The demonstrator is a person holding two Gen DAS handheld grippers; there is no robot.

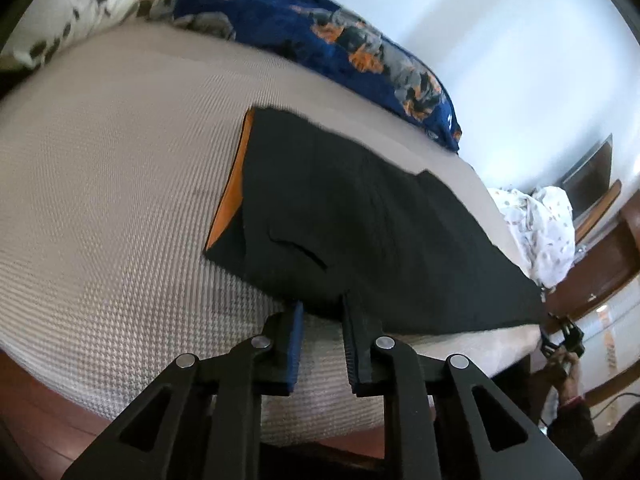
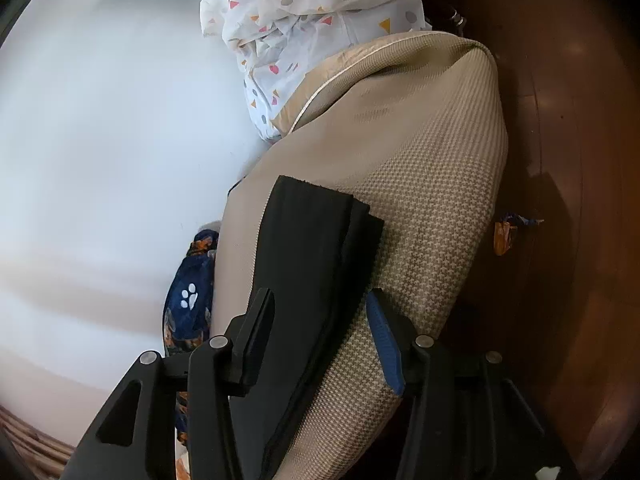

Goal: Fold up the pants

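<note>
Black pants [image 1: 360,208] lie folded flat on the beige bed [image 1: 120,160], with an orange strip [image 1: 232,200] showing along their left side. My left gripper [image 1: 324,304] is at their near edge, jaws narrow, and the hem is nipped between the tips. In the right wrist view the pants [image 2: 308,240] run as a long folded band along the bed [image 2: 432,184]. My right gripper [image 2: 318,304] straddles this band with its jaws open; the blue pad [image 2: 380,332] stands clear of the cloth. That right gripper [image 1: 560,338] also shows small at the bed's far corner in the left wrist view.
A navy floral blanket [image 1: 320,40] is bunched along the wall side of the bed. A white patterned sheet [image 1: 536,224] is heaped past the bed's end. A spotted pillow [image 1: 80,8] lies at the head. Brown wooden floor [image 2: 580,160] borders the bed, with a small orange scrap [image 2: 506,236] on it.
</note>
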